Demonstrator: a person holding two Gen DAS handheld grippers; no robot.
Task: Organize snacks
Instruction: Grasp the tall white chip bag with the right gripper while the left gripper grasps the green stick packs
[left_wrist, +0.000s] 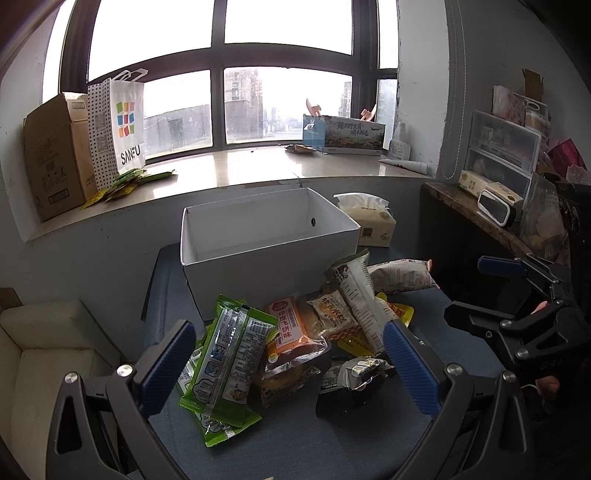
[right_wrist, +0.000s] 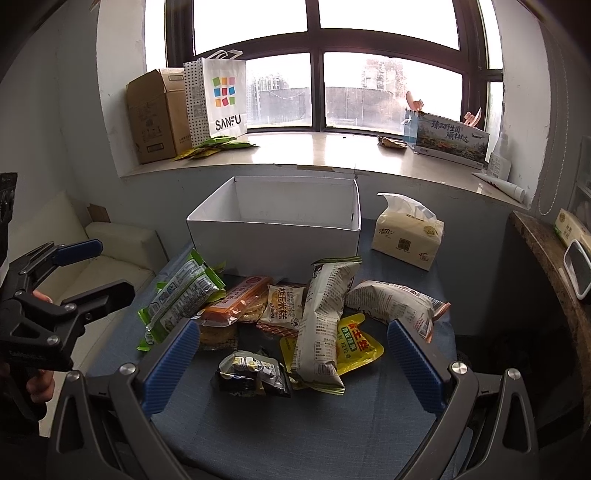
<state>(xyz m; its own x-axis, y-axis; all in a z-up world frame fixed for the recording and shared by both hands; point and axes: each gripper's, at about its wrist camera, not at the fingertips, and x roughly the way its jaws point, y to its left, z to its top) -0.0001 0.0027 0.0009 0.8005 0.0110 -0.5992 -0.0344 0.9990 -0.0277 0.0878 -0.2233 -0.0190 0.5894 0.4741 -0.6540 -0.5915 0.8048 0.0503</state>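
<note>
My left gripper (left_wrist: 290, 363) and right gripper (right_wrist: 291, 363) both spread wide, nothing held. Dark packet (right_wrist: 253, 374) nearest, well in front of white box (right_wrist: 273, 236): light, crinkly, slippery; I'd pinch its middle. Green packets (left_wrist: 227, 354) front-left of box, flat, soft. Long white packet (right_wrist: 323, 321) leans toward box, puffy, crushable. Box empty.

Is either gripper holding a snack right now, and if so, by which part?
Nothing is held. The left gripper and right gripper are both open and empty above the snack pile; the white box looks empty too.
</note>
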